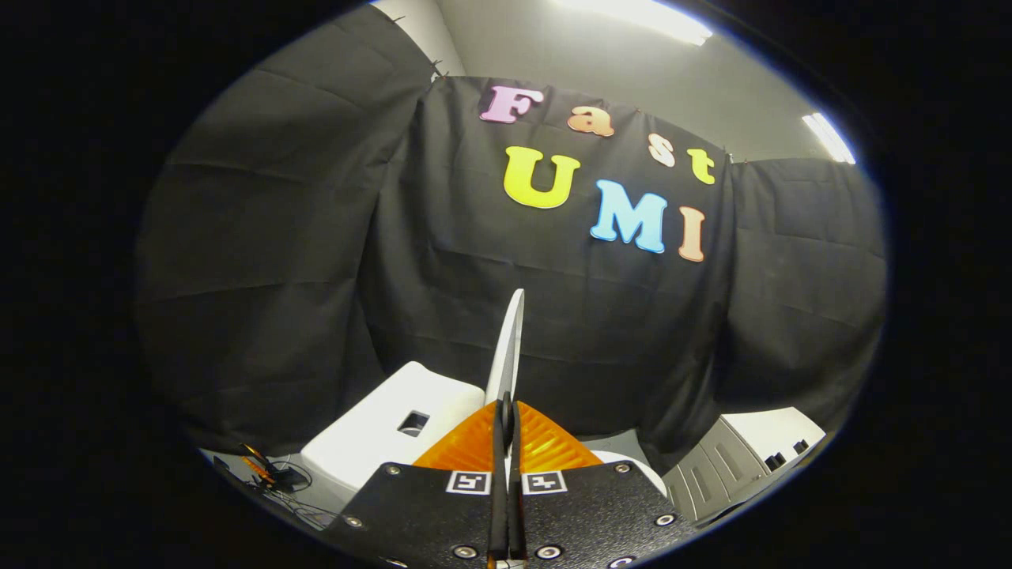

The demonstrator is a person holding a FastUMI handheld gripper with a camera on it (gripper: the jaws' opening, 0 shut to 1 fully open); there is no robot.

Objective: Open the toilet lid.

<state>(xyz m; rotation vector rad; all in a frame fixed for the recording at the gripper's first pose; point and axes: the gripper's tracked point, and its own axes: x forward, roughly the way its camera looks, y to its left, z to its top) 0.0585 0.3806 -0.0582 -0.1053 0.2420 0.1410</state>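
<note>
The white toilet lid [508,348] stands raised and edge-on, rising straight up from between my two orange fingers [462,446]. My gripper [507,419] is shut on the lid's thin edge, with both fingers pressed against it. To the left of the lid, just beyond the fingers, sits the white toilet tank [379,435] with a square hole in its top. A sliver of the white bowl rim [632,466] peeks out to the right of the fingers.
Black cloth walls close the booth behind the toilet. A grey and white cabinet [743,462] stands to the right. Cables and a small orange-black item [265,470] lie on the floor left of the tank.
</note>
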